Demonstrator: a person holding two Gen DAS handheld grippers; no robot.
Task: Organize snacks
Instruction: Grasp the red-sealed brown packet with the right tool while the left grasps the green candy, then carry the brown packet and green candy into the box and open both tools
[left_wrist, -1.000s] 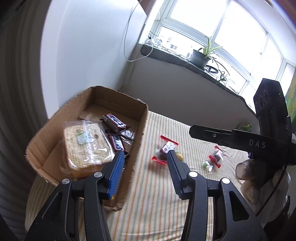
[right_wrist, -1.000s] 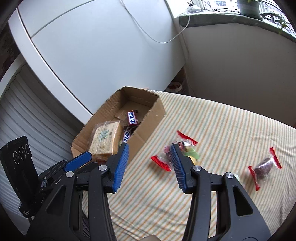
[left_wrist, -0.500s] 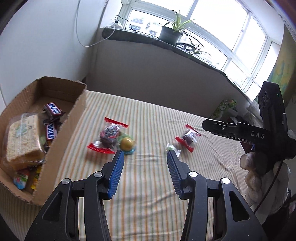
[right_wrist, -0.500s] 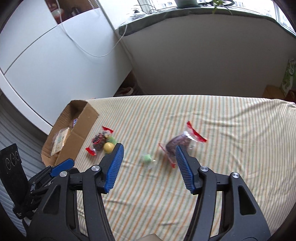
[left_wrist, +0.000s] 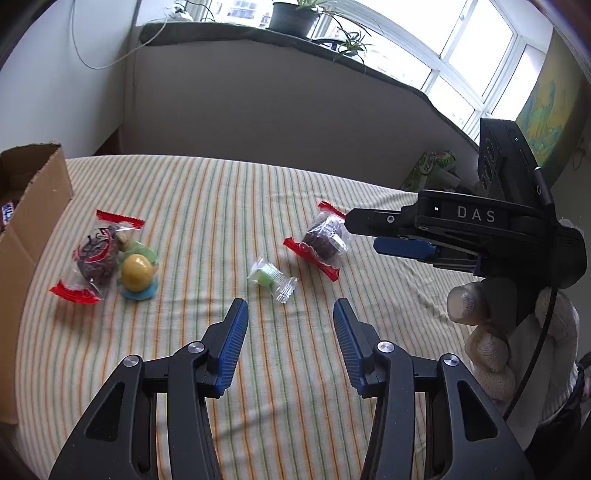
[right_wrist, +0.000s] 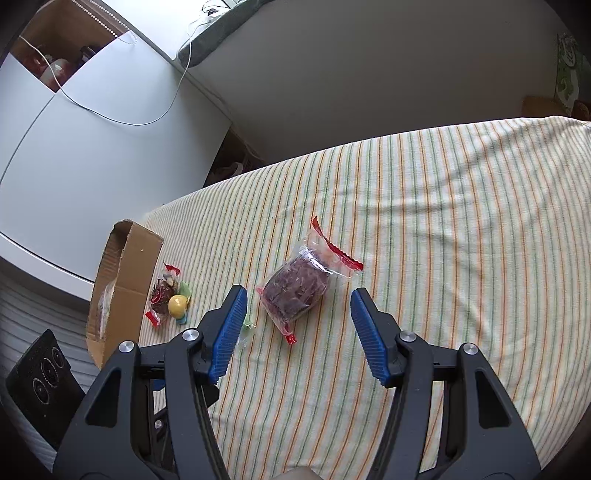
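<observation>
Striped bed cover (left_wrist: 207, 192), cardboard box (left_wrist: 33, 206) far left, 2 red-edged brown snack packs (left_wrist: 321, 240) (left_wrist: 94, 258), yellow candy (left_wrist: 136, 272), green candy (left_wrist: 269, 276) centre.

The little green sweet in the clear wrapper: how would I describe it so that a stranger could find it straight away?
Start at the striped cloth and look past the cardboard box on its left. Between the two red-edged packets of dark snacks, the left one and the right one, lies the green sweet. It is the smallest piece, alone, with clear crimped ends and no red.

bare striped cloth (right_wrist: 443, 206), cardboard box (right_wrist: 125, 280) at left
</observation>
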